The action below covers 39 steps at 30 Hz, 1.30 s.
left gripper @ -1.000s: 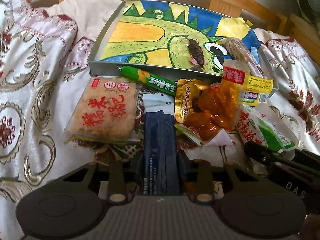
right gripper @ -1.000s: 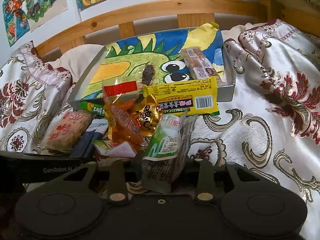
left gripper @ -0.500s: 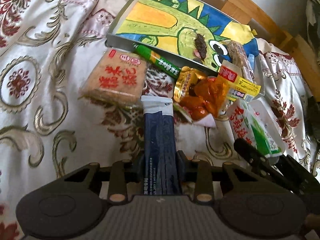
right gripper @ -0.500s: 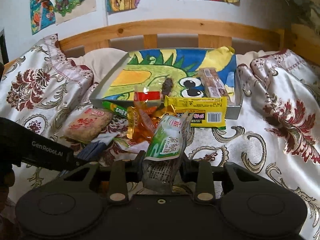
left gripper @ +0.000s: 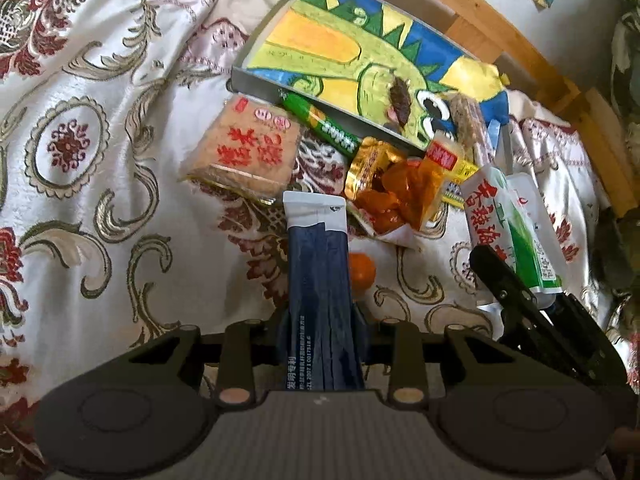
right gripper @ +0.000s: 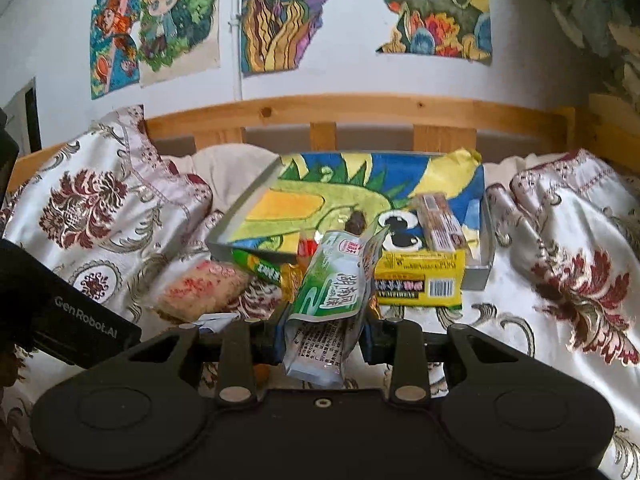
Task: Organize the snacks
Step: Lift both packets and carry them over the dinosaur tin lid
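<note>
the left gripper (left gripper: 320,320) pinches a long dark blue foil sachet (left gripper: 318,280) above the floral bedspread (left gripper: 100,200), while the right gripper (right gripper: 322,332) pinches a green-and-white plastic snack packet (right gripper: 336,284) before the grey dinosaur-lined tray (right gripper: 248,216).

One tray (left gripper: 256,82) is counted. Snack packets: one dark blue (left gripper: 320,292), one green-white (right gripper: 336,284), one rice-cracker (left gripper: 248,152), one green stick (left gripper: 320,122), one gold (left gripper: 370,164), one orange (left gripper: 400,196), one yellow (right gripper: 420,282), one bar (right gripper: 438,222). One orange fruit (left gripper: 362,272). Three wall drawings are counted.
</note>
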Tool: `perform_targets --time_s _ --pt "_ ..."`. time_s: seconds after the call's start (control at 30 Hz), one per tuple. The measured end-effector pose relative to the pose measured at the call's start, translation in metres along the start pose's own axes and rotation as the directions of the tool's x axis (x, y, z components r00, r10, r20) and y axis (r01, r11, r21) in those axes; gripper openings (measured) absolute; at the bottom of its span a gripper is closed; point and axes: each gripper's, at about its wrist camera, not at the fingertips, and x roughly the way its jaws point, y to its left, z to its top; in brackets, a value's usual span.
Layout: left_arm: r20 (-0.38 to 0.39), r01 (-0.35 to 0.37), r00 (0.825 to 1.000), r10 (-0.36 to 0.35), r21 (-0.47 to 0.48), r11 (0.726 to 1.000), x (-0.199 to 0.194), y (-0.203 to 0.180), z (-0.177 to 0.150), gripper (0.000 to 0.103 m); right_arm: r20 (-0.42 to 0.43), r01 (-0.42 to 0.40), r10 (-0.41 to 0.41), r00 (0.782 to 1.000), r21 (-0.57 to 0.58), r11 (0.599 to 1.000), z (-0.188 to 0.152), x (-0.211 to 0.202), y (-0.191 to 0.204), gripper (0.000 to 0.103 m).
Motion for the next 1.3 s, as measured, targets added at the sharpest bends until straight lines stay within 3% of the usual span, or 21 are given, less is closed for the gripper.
perform_targets --time_s 0.23,0.43,0.7,1.03,1.3 --pt "0.109 -0.016 0.994 0.011 0.041 0.999 -0.016 -0.009 0.012 0.035 0.074 0.011 -0.01 0.997 -0.012 1.0 0.009 -0.002 -0.001 0.036" --pt "0.247 -0.024 0.969 0.003 0.081 0.996 -0.026 -0.027 0.035 0.035 0.114 -0.01 0.013 0.993 -0.033 0.999 0.017 -0.003 -0.001 0.036" --pt "0.368 0.011 0.929 -0.034 0.064 0.998 -0.012 -0.04 0.078 0.036 0.255 0.018 0.01 0.967 -0.108 0.994 0.051 0.01 -0.002 0.036" --pt "0.439 -0.098 0.896 0.061 0.062 0.993 0.035 -0.067 0.146 0.036 0.303 0.099 -0.073 0.95 -0.072 0.992 0.088 0.067 -0.049 0.037" --pt "0.438 -0.111 0.895 0.088 0.028 0.993 0.076 -0.076 0.176 0.036 0.269 0.108 -0.095 0.959 -0.034 0.994 0.083 0.101 -0.081 0.037"
